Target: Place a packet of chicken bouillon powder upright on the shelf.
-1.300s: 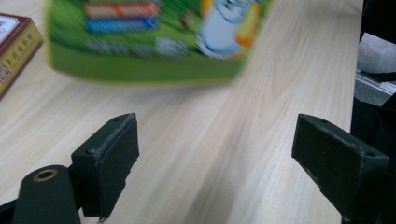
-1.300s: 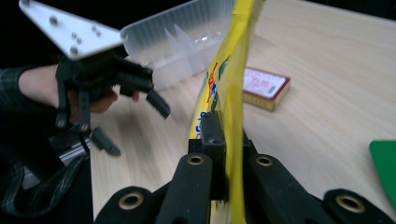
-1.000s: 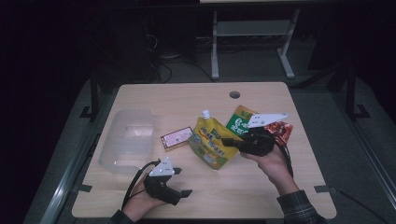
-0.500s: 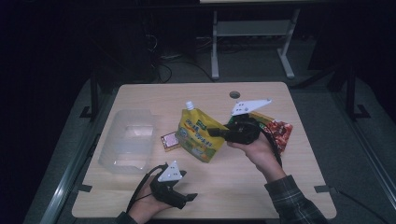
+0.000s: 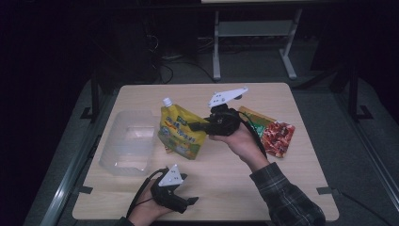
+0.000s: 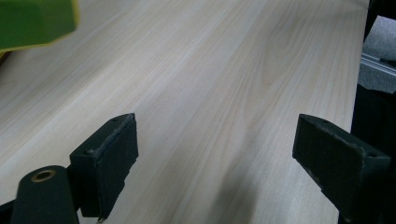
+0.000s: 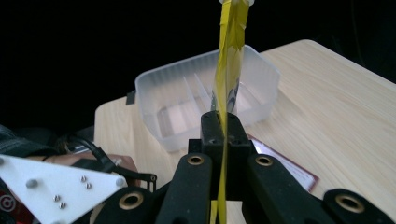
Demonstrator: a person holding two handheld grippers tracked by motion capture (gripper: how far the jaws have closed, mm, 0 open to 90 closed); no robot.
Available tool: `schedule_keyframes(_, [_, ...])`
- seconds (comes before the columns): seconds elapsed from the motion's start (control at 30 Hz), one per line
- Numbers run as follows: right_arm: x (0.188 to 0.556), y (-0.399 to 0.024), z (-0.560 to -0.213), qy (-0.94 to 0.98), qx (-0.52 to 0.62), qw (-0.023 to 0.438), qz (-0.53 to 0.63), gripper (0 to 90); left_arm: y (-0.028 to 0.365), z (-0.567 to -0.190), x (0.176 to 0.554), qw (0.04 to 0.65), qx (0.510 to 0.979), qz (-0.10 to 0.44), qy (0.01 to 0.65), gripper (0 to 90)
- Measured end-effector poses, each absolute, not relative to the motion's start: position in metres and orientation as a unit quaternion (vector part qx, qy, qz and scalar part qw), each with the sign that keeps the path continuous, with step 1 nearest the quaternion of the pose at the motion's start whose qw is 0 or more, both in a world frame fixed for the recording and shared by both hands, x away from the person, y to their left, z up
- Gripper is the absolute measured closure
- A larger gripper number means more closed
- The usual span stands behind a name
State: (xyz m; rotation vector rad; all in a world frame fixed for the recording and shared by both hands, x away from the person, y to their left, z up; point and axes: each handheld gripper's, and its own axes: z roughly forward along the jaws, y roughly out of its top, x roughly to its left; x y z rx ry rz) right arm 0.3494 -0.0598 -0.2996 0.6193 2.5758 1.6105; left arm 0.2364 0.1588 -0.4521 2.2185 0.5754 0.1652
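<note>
While the big wooden tabletop (image 5: 291,188) lies under everything, a clear box (image 5: 128,146) sits on its left side. It has thin walls inside that split it into parts.

Next in size is the yellow pouch (image 5: 181,134) with a white cap on top. It is lifted up off the wood, standing almost straight, just right of the box. In the right gripper view its thin edge (image 7: 229,56) runs up in front of the box.

A red packet (image 5: 276,137) lies flat on the right side, close to the person's right arm. A small card (image 7: 285,165) lies on the wood near the box.

The right hand-held gripper (image 5: 193,126) is squeezed tight on the right edge of the pouch and holds it in the air.

The left hand-held gripper (image 5: 192,201) rests low near the front edge, well apart from the pouch. Its two black pads (image 6: 109,158) stand wide apart with only bare wood between them.
</note>
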Motion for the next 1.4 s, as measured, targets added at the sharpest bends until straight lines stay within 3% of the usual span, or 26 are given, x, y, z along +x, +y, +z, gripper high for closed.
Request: schedule_keyframes(1.4, [0.378, 0.078, -0.279, 0.851, 0.145, -0.018, 0.505, 90.0, 0.158, -0.455, 0.23, 0.398, 0.889, 0.063, 0.218, 13.5])
